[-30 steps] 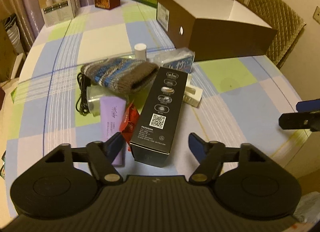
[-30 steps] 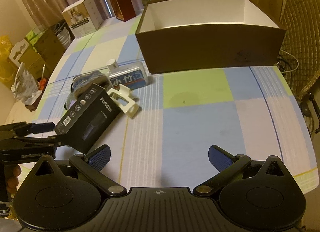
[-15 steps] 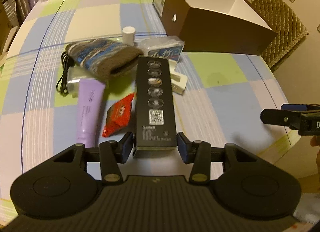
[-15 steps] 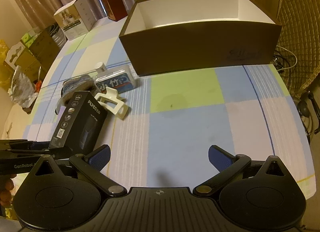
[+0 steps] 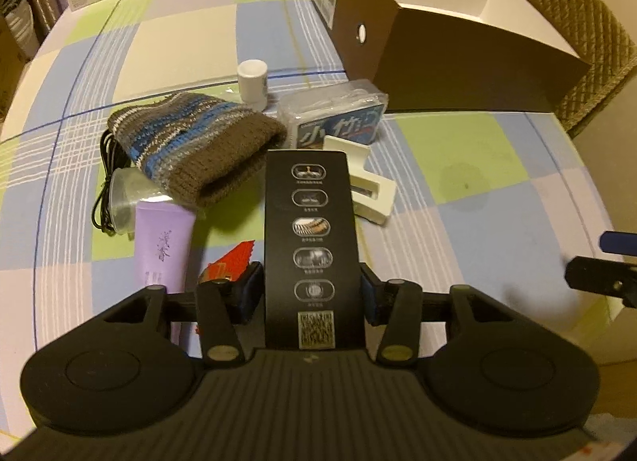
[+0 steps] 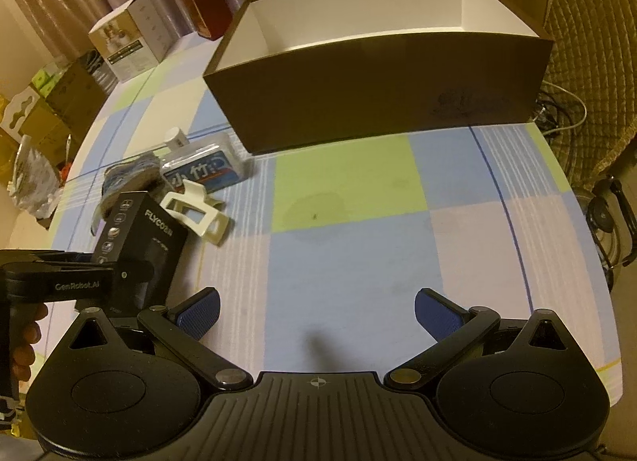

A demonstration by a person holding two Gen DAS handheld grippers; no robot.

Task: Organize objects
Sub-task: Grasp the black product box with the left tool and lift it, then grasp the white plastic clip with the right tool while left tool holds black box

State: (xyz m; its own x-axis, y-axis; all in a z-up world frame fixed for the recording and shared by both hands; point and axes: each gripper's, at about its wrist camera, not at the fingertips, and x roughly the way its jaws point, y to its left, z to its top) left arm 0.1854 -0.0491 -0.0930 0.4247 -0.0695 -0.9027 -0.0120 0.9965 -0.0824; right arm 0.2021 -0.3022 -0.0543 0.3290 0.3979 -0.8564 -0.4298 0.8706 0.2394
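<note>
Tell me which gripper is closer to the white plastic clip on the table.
Left. The left gripper, shut on the black box, sits just short of the white clip. The right gripper hangs open over bare tablecloth, farther off.

On the table lie 1 black box [image 5: 312,238], 1 knit hat [image 5: 195,142], 1 purple tube [image 5: 161,246], 1 red packet [image 5: 229,266], 1 white clip [image 5: 368,190], 1 tissue pack [image 5: 338,122], 1 white bottle [image 5: 252,81] and 1 black cable [image 5: 104,182]. There is 1 big brown box [image 6: 378,79], open on top. At the far edge stand 2 smaller cartons: 1 white [image 6: 127,45], 1 dark red [image 6: 205,7].
</note>
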